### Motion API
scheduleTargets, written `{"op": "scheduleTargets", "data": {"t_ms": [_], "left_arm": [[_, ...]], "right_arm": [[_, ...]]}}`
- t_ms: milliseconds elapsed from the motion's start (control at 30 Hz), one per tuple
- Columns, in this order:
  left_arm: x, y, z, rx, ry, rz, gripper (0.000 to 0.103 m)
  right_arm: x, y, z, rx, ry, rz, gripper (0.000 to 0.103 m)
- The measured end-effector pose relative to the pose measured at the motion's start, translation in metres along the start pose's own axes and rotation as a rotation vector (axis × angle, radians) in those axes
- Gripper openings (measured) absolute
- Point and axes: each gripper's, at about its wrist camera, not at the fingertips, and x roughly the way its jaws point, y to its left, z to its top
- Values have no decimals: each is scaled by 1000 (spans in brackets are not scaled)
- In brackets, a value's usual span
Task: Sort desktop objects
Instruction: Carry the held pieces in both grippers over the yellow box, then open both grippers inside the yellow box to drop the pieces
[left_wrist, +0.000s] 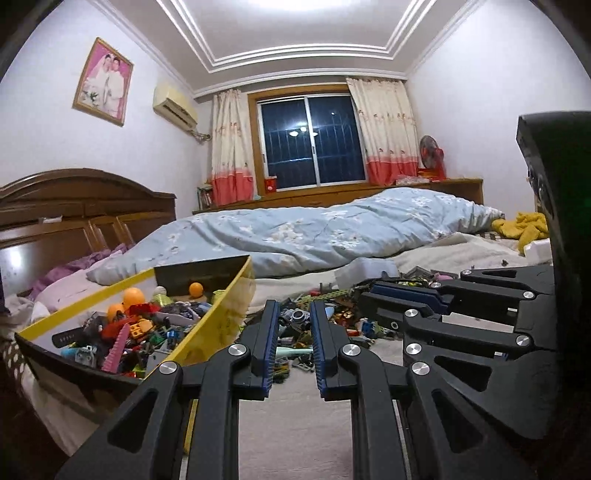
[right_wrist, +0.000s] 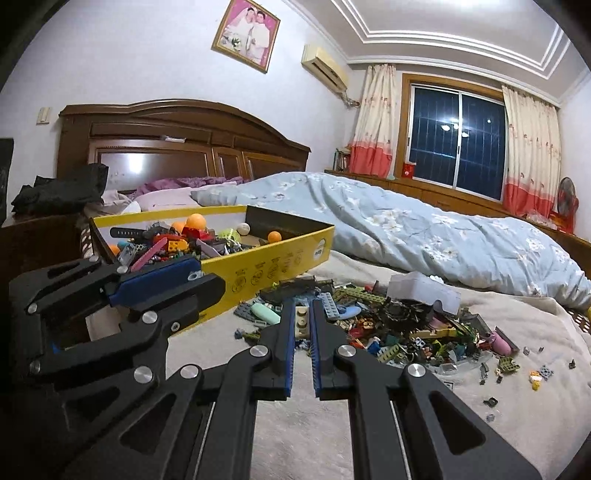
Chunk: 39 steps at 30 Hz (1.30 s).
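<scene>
In the left wrist view my left gripper (left_wrist: 295, 308) is shut on a small grey round piece (left_wrist: 298, 316), just right of the yellow box (left_wrist: 231, 291) full of bricks and orange balls. From the right wrist view, that left gripper (right_wrist: 206, 276) hovers at the box's (right_wrist: 266, 269) front wall with the grey piece (right_wrist: 194, 275) at its tips. My right gripper (right_wrist: 303, 317) is shut on a tan studded brick (right_wrist: 302, 322) above the brick pile (right_wrist: 406, 325) on the bed. In the left wrist view the right gripper (left_wrist: 369, 298) sits over the pile (left_wrist: 332, 317).
A white foam block (right_wrist: 424, 290) lies behind the pile, against a blue floral duvet (right_wrist: 443, 236). Loose small pieces (right_wrist: 535, 376) are scattered to the right on the beige sheet. A wooden headboard (right_wrist: 166, 147) stands behind the box. A yellow cloth (left_wrist: 524, 225) lies far right.
</scene>
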Motion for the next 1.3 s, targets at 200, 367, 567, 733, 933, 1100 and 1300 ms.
{"op": "scheduleTargets", "data": {"t_ms": [200, 367, 567, 733, 933, 1100, 1300], "left_arm": [[-1, 13, 2, -25, -9, 44, 17], [2, 28, 5, -99, 36, 51, 16], [-5, 41, 8, -111, 15, 100, 16], [-6, 60, 8, -150, 9, 168, 16], [-7, 95, 9, -195, 14, 250, 16], [-9, 114, 3, -205, 27, 288, 16], [8, 127, -4, -171, 50, 299, 17]], "right_arm": [[6, 5, 12, 26, -8, 35, 7], [12, 14, 22, 30, -23, 80, 7], [19, 25, 32, 37, -33, 142, 7], [34, 42, 45, 17, -19, 190, 7], [57, 65, 59, 41, -6, 277, 7], [75, 87, 61, 39, 8, 322, 7], [102, 93, 49, 58, 60, 334, 7]]}}
